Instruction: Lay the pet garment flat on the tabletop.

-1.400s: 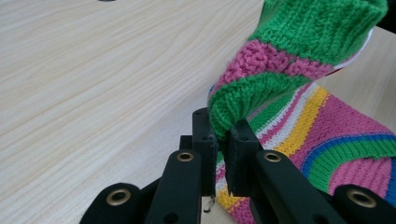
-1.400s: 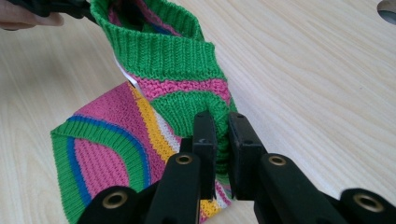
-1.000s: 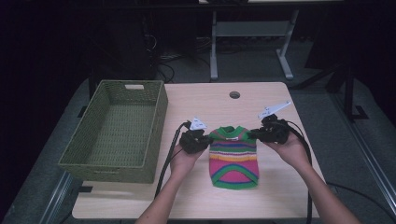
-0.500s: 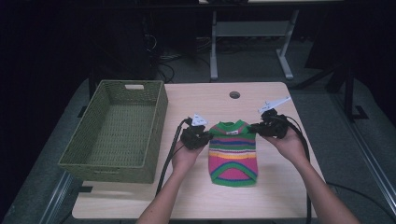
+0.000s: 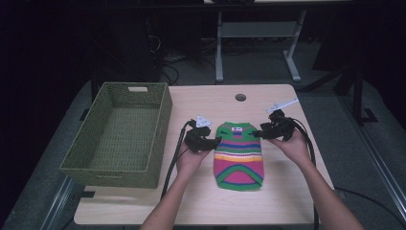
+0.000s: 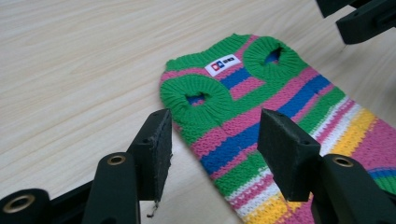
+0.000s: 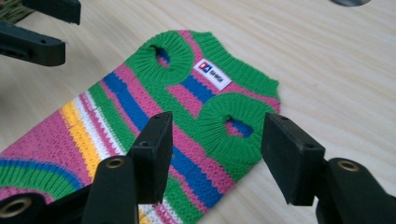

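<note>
A small knitted sweater (image 5: 238, 155) with green, pink, blue and yellow stripes and a white label lies flat on the wooden table, collar to the far side. My left gripper (image 5: 214, 142) sits at its left shoulder and my right gripper (image 5: 260, 133) at its right shoulder. In the left gripper view the sweater (image 6: 261, 93) lies under the left gripper (image 6: 215, 140), whose jaws have just been opening and press on nothing. The right gripper (image 7: 215, 135) has also just been opening over the sweater's (image 7: 154, 93) armhole, with no grip on the knit.
An empty green woven basket (image 5: 119, 134) stands on the table's left part. A round cable hole (image 5: 241, 97) sits near the far edge. Bare wood lies beyond the collar and right of the sweater. Dark floor and a desk frame lie behind.
Both grippers were shut on the sweater's shoulders. Now both stand open and the sweater lies released and flat. The right hand has come down a little.
</note>
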Demonstrator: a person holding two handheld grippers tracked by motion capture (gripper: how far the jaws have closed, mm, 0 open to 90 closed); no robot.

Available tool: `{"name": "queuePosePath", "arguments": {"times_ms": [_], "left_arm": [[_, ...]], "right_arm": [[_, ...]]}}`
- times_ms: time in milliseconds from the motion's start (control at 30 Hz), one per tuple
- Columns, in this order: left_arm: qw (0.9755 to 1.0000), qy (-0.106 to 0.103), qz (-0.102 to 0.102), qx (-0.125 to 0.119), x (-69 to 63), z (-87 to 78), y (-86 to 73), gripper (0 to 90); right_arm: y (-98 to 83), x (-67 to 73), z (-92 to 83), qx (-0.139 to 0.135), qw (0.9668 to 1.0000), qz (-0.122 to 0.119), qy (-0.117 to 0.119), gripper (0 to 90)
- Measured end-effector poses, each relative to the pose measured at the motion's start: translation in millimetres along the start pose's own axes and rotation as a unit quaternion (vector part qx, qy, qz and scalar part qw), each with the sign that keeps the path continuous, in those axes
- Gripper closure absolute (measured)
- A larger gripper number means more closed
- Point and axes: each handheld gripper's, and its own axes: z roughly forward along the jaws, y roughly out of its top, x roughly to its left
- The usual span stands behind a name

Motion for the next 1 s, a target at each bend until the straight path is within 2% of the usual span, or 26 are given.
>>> {"name": "queuePosePath", "arguments": {"times_ms": [100, 167, 233, 433, 633, 767, 800, 900, 1000], "left_arm": [[1.0, 0.001, 0.002, -0.005, -2.4, -2.2, -0.4, 41.7], [1.0, 0.0, 0.004, -0.003, -2.6, -2.7, -0.9, 40.2], [0.9999, -0.01, 0.006, 0.001, -1.1, -4.2, -1.4, 39.7], [0.9998, -0.016, -0.004, -0.007, 2.6, -10.1, -4.6, 38.3], [0.9995, -0.02, -0.02, -0.014, 4.8, -13.9, -9.4, 31.1], [0.9996, -0.025, -0.014, -0.002, 4.0, -15.3, -11.0, 30.3], [0.9997, -0.024, -0.008, -0.001, 4.1, -15.9, -11.2, 30.3], [0.9995, -0.028, -0.014, -0.003, 2.9, -17.1, -12.8, 30.2], [0.9995, -0.03, -0.01, 0.002, 2.0, -18.2, -16.1, 29.5]], "right_arm": [[-1.9, 0.6, -0.2, -0.001, 1.0, -0.008, 0.006, 43.1], [-2.5, 0.2, -1.1, -0.004, 0.9998, 0.001, 0.017, 42.6], [-3.8, -0.4, -2.6, -0.007, 0.9997, 0.001, 0.023, 42.3], [-10.3, -5.4, -6.8, -0.018, 0.9986, 0.013, 0.049, 39.3], [-19.8, -11.3, -9.8, -0.017, 0.9979, 0.022, 0.059, 36.5], [-26.9, -16.6, -12.7, -0.018, 0.9967, 0.03, 0.073, 35.3], [-26.9, -16.6, -12.7, -0.018, 0.9967, 0.03, 0.073, 35.3], [-29.9, -16.5, -17.1, -0.021, 0.9966, 0.029, 0.074, 35.2], [-33.2, -16.6, -20.3, -0.019, 0.9967, 0.028, 0.073, 34.0]]}}
